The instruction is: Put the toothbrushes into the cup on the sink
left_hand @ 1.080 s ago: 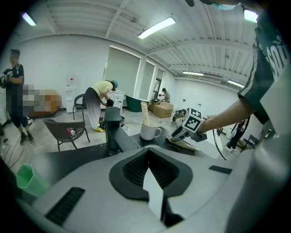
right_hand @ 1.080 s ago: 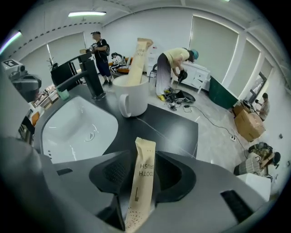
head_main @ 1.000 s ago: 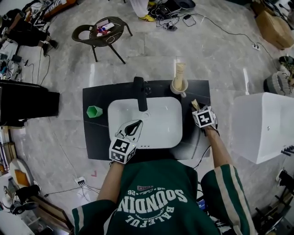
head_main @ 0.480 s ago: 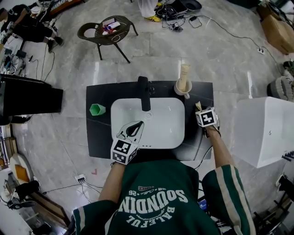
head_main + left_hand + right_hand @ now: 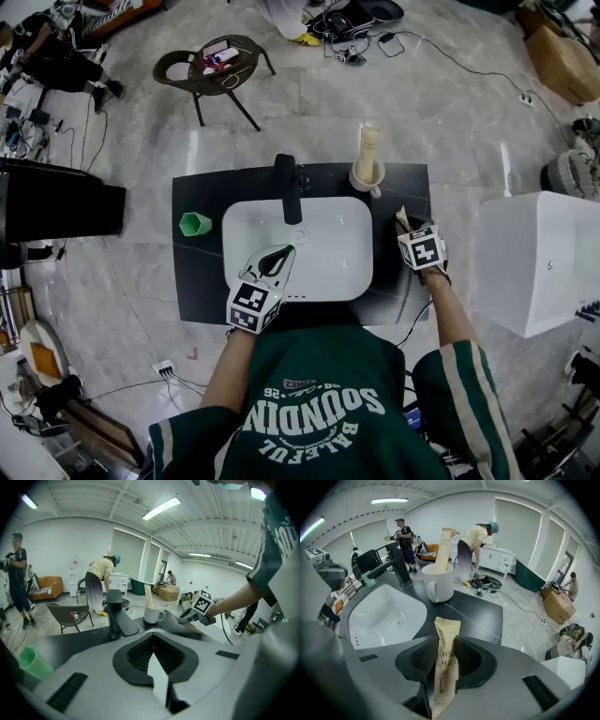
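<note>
The paper-wrapped toothbrush point(image 5: 444, 677) is between the jaws of my right tongs point(image 5: 446, 641), which have just been closing. The ribbed pads now pinch the tan wrapper about midway along, and its free end sticks out ahead of them. I hold it over the right-hand strip of the black countertop point(image 5: 202, 281), just beside the right edge of the white basin point(image 5: 323, 281). I cannot tell whether its lower end is clear of the counter.

The white ceramic mug point(image 5: 366, 176) stands at the counter's back edge, just past the basin's back right corner. A second wrapped toothbrush point(image 5: 367, 142) already stands upright in it. The black faucet point(image 5: 286, 187) is to its left, at the middle of the back edge.

My left tongs point(image 5: 152, 641) hang over the basin's front left corner, pressed together with nothing in them. A small green plastic cup point(image 5: 194, 224) sits well apart on the left strip.

I judge the pick-up is made and the carry comes next. I should lift, move toward the back edge, and tip the wrapper more upright. Then I lower it beside the one inside without nudging the mug, and only then ease the jaws apart.
</note>
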The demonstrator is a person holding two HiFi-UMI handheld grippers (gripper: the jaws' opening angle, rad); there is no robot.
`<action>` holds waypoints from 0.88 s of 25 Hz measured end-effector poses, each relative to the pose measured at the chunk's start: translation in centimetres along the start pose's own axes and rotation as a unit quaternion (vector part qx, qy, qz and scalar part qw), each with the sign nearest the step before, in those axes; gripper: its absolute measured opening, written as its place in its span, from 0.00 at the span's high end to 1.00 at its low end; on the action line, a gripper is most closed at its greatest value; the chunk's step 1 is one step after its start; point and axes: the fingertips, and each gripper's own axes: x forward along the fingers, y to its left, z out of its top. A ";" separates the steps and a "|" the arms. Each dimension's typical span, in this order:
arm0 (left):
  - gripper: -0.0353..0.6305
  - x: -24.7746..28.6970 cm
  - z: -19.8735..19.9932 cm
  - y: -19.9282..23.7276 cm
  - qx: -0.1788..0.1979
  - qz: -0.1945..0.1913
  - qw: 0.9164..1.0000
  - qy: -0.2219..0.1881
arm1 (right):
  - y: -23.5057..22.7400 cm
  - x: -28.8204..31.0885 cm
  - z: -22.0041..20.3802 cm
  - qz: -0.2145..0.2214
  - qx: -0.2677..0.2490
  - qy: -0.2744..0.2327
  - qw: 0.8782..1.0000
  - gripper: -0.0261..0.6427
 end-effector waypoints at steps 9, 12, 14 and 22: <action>0.93 -0.4 0.5 -0.1 0.010 -0.001 1.000 -0.006 | 2.3 -2.9 2.3 -0.004 -0.038 -0.051 0.998 0.78; 0.93 -0.8 0.8 0.3 0.011 0.000 1.000 -0.011 | 3.2 -3.5 2.9 -0.007 -0.052 -0.060 0.997 0.79; 0.93 -1.1 0.8 0.6 0.012 0.000 1.000 -0.015 | 3.8 -3.6 3.3 -0.008 -0.056 -0.063 0.996 0.79; 0.93 -3.3 0.0 3.1 0.013 -0.017 1.000 -0.021 | 7.8 -4.4 5.5 -0.021 -0.085 -0.072 0.994 0.79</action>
